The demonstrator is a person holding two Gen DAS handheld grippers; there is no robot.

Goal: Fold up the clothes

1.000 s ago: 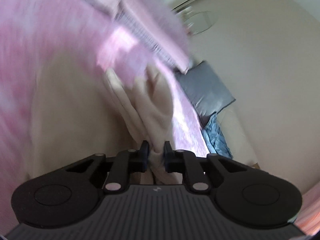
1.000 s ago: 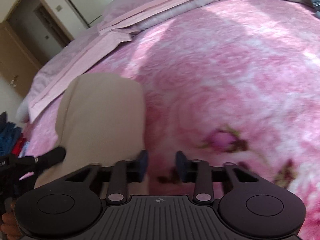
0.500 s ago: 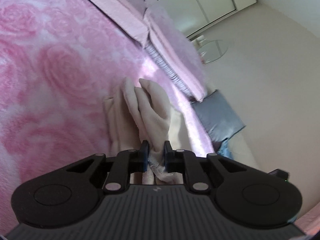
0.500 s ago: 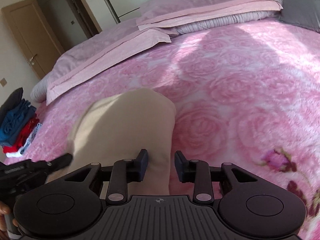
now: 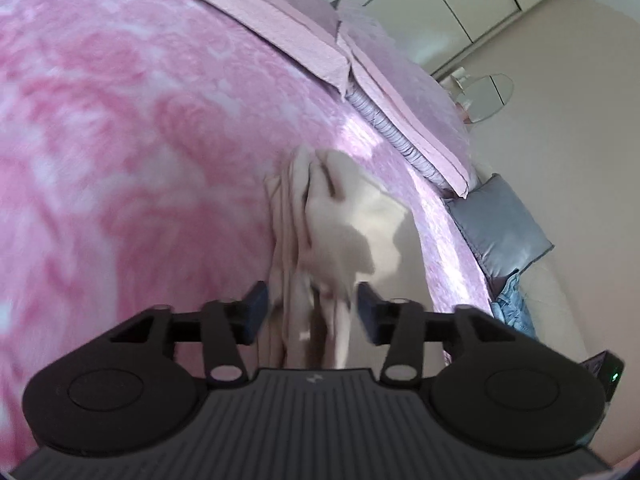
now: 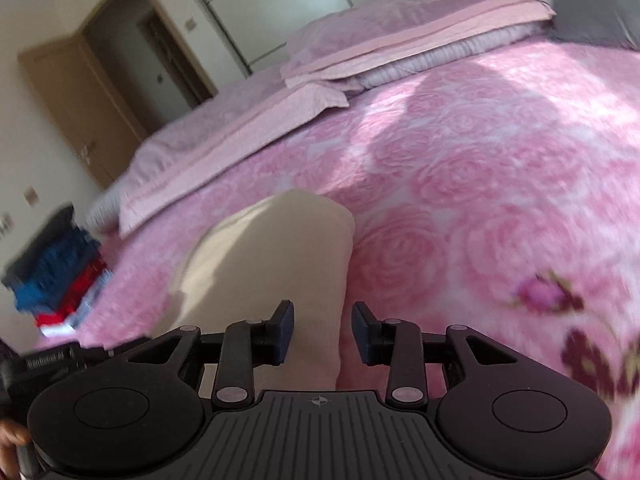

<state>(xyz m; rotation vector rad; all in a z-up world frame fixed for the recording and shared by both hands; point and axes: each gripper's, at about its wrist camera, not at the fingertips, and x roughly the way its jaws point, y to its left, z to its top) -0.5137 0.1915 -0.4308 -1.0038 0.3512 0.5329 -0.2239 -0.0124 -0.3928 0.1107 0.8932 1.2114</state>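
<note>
A beige garment lies folded on the pink rose-patterned bedspread. In the left wrist view its bunched edge hangs loose between the fingers of my left gripper, which is open and no longer pinches it. In the right wrist view the same garment lies flat and smooth ahead of my right gripper, which is open, with the cloth's near edge below the gap between its fingers.
Pink pillows lie at the head of the bed. A grey cushion and blue cloth lie at one side. A stack of blue and red folded clothes sits at the bed's edge. A door stands beyond.
My left gripper was shut on the beige garment's edge and has now opened and let it go. The garment has settled on the bed. My right gripper stays open.
</note>
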